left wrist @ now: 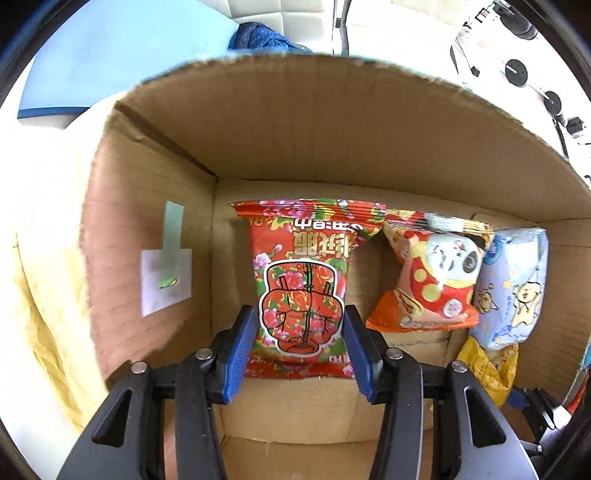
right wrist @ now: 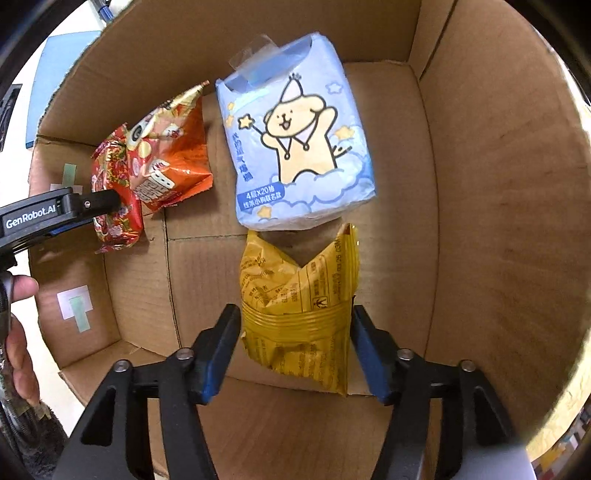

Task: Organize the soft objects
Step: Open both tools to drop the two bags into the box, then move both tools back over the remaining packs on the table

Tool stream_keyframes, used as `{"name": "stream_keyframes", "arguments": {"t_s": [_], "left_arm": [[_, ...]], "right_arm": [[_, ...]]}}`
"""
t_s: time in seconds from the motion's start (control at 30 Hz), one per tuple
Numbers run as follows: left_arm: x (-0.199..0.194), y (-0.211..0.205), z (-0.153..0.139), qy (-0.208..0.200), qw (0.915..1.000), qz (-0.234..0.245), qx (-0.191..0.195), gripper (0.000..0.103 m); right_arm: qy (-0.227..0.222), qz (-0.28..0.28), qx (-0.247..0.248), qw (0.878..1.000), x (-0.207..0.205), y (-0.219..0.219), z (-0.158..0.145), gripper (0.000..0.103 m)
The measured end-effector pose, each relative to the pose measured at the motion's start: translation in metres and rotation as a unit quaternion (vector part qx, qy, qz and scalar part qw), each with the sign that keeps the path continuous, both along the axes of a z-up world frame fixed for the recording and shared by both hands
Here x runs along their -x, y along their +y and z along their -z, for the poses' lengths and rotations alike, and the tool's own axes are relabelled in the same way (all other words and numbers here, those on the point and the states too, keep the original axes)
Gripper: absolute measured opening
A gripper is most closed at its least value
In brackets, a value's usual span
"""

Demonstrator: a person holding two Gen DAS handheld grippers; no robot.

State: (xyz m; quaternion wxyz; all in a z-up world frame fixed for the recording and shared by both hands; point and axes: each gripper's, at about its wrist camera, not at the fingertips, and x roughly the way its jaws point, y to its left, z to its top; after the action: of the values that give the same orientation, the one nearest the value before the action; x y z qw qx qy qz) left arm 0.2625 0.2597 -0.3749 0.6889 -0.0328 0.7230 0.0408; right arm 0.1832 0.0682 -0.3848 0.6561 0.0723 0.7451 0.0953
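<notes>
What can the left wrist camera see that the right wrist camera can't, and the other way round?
Only the left view shows the left tongs straddling the red floral packet, and a blue cloth beyond the box. Only the right view shows the right tongs around the yellow packet and a person's hand. Both show the cardboard box, panda packet and tissue pack.

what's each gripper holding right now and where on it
Left gripper pinches the red flowered snack bag by the sides of its near end. Right gripper pinches the yellow snack bag across its near half.
</notes>
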Motion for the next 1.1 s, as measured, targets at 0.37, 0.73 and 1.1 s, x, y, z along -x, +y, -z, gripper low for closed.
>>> {"name": "stream_keyframes", "arguments": {"t_s": [0.37,0.73,1.1], "left_arm": [[0.039,0.006,-0.048,-0.042,0.9988,-0.020,0.013,0.051],[0.098,0.005,-0.112,-0.124,0.9920,-0.020,-0.014,0.099],[0.140,-0.005,-0.157,-0.176,0.9840,-0.025,-0.001,0.100]], "right_arm": [[-0.038,-0.014,0.008,0.999,0.014,0.008,-0.058,0.078],[-0.113,-0.025,0.058,0.992,0.031,0.000,-0.109,0.103],[-0.168,-0.032,0.058,0.984,0.066,-0.008,-0.164,0.103]]}}
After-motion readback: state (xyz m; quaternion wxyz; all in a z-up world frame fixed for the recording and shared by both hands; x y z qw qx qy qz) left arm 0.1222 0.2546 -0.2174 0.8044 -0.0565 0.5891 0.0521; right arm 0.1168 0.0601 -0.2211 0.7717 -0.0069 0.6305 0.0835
